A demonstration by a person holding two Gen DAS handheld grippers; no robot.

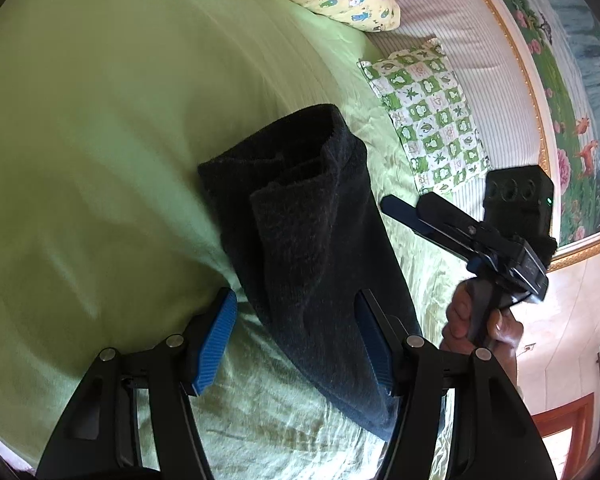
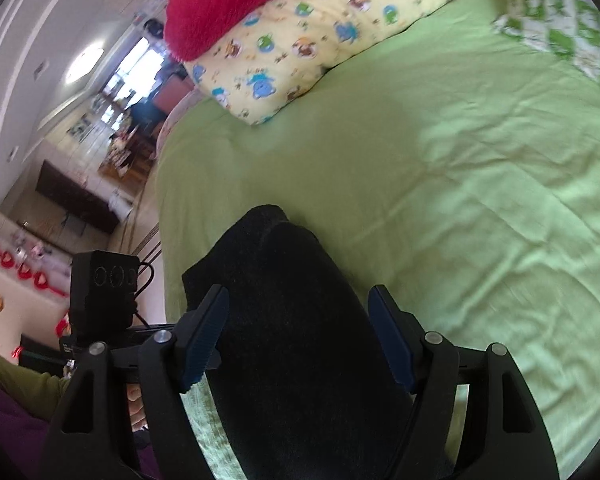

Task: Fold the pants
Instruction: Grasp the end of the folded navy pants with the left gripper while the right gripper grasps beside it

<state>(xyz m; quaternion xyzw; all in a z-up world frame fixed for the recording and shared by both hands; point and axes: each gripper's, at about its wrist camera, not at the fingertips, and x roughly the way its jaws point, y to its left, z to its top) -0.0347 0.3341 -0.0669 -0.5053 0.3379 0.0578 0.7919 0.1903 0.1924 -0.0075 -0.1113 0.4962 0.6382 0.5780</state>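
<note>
Both grippers' fingers stand apart, left gripper (image 1: 296, 344) and right gripper (image 2: 298, 340), grasping nothing. Dark fuzzy folded pants (image 1: 308, 240) lie on the light green bedsheet (image 1: 100, 120). Judged late stage; next move calls for closing on an edge.

Both wrist views angled down, close over pants (image 1: 308, 248) on bed (image 1: 100, 120).
</note>
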